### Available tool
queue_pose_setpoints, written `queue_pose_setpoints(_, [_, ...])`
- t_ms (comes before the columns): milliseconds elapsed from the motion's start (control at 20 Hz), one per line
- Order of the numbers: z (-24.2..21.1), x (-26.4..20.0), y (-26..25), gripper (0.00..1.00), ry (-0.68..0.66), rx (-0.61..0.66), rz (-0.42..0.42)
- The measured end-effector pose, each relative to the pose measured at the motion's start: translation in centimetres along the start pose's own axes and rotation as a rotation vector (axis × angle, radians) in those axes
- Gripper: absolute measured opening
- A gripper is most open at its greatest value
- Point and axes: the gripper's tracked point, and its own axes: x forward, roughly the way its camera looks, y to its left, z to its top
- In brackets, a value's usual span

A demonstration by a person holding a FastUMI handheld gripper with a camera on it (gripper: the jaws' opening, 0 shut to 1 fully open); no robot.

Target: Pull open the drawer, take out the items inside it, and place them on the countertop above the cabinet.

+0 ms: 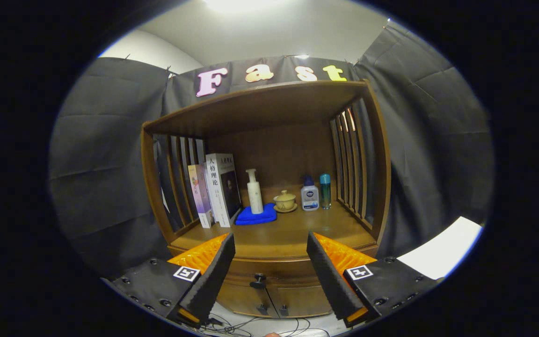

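Observation:
A brown wooden cabinet stands ahead of me against the booth wall. Its drawer sits closed under the countertop, with a small dark knob at its middle. My gripper is open, held a short way in front of the cabinet, and the knob shows in the gap between the fingers. Nothing is between the pads. The drawer's contents are hidden.
On the countertop stand books, a white pump bottle on a folded blue cloth, a lidded cup on a saucer, a small bottle and a teal bottle. Two lower doors sit below. Cables lie on the floor.

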Motion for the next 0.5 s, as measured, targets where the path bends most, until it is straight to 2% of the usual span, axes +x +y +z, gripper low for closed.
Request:
queue_pose_setpoints(350, [-6.9,5.1,0.8,0.98,0.088,0.012,0.001])
queue_pose_setpoints(500, [-9.8,7.0,0.9,0.98,0.110,0.004,-0.025])
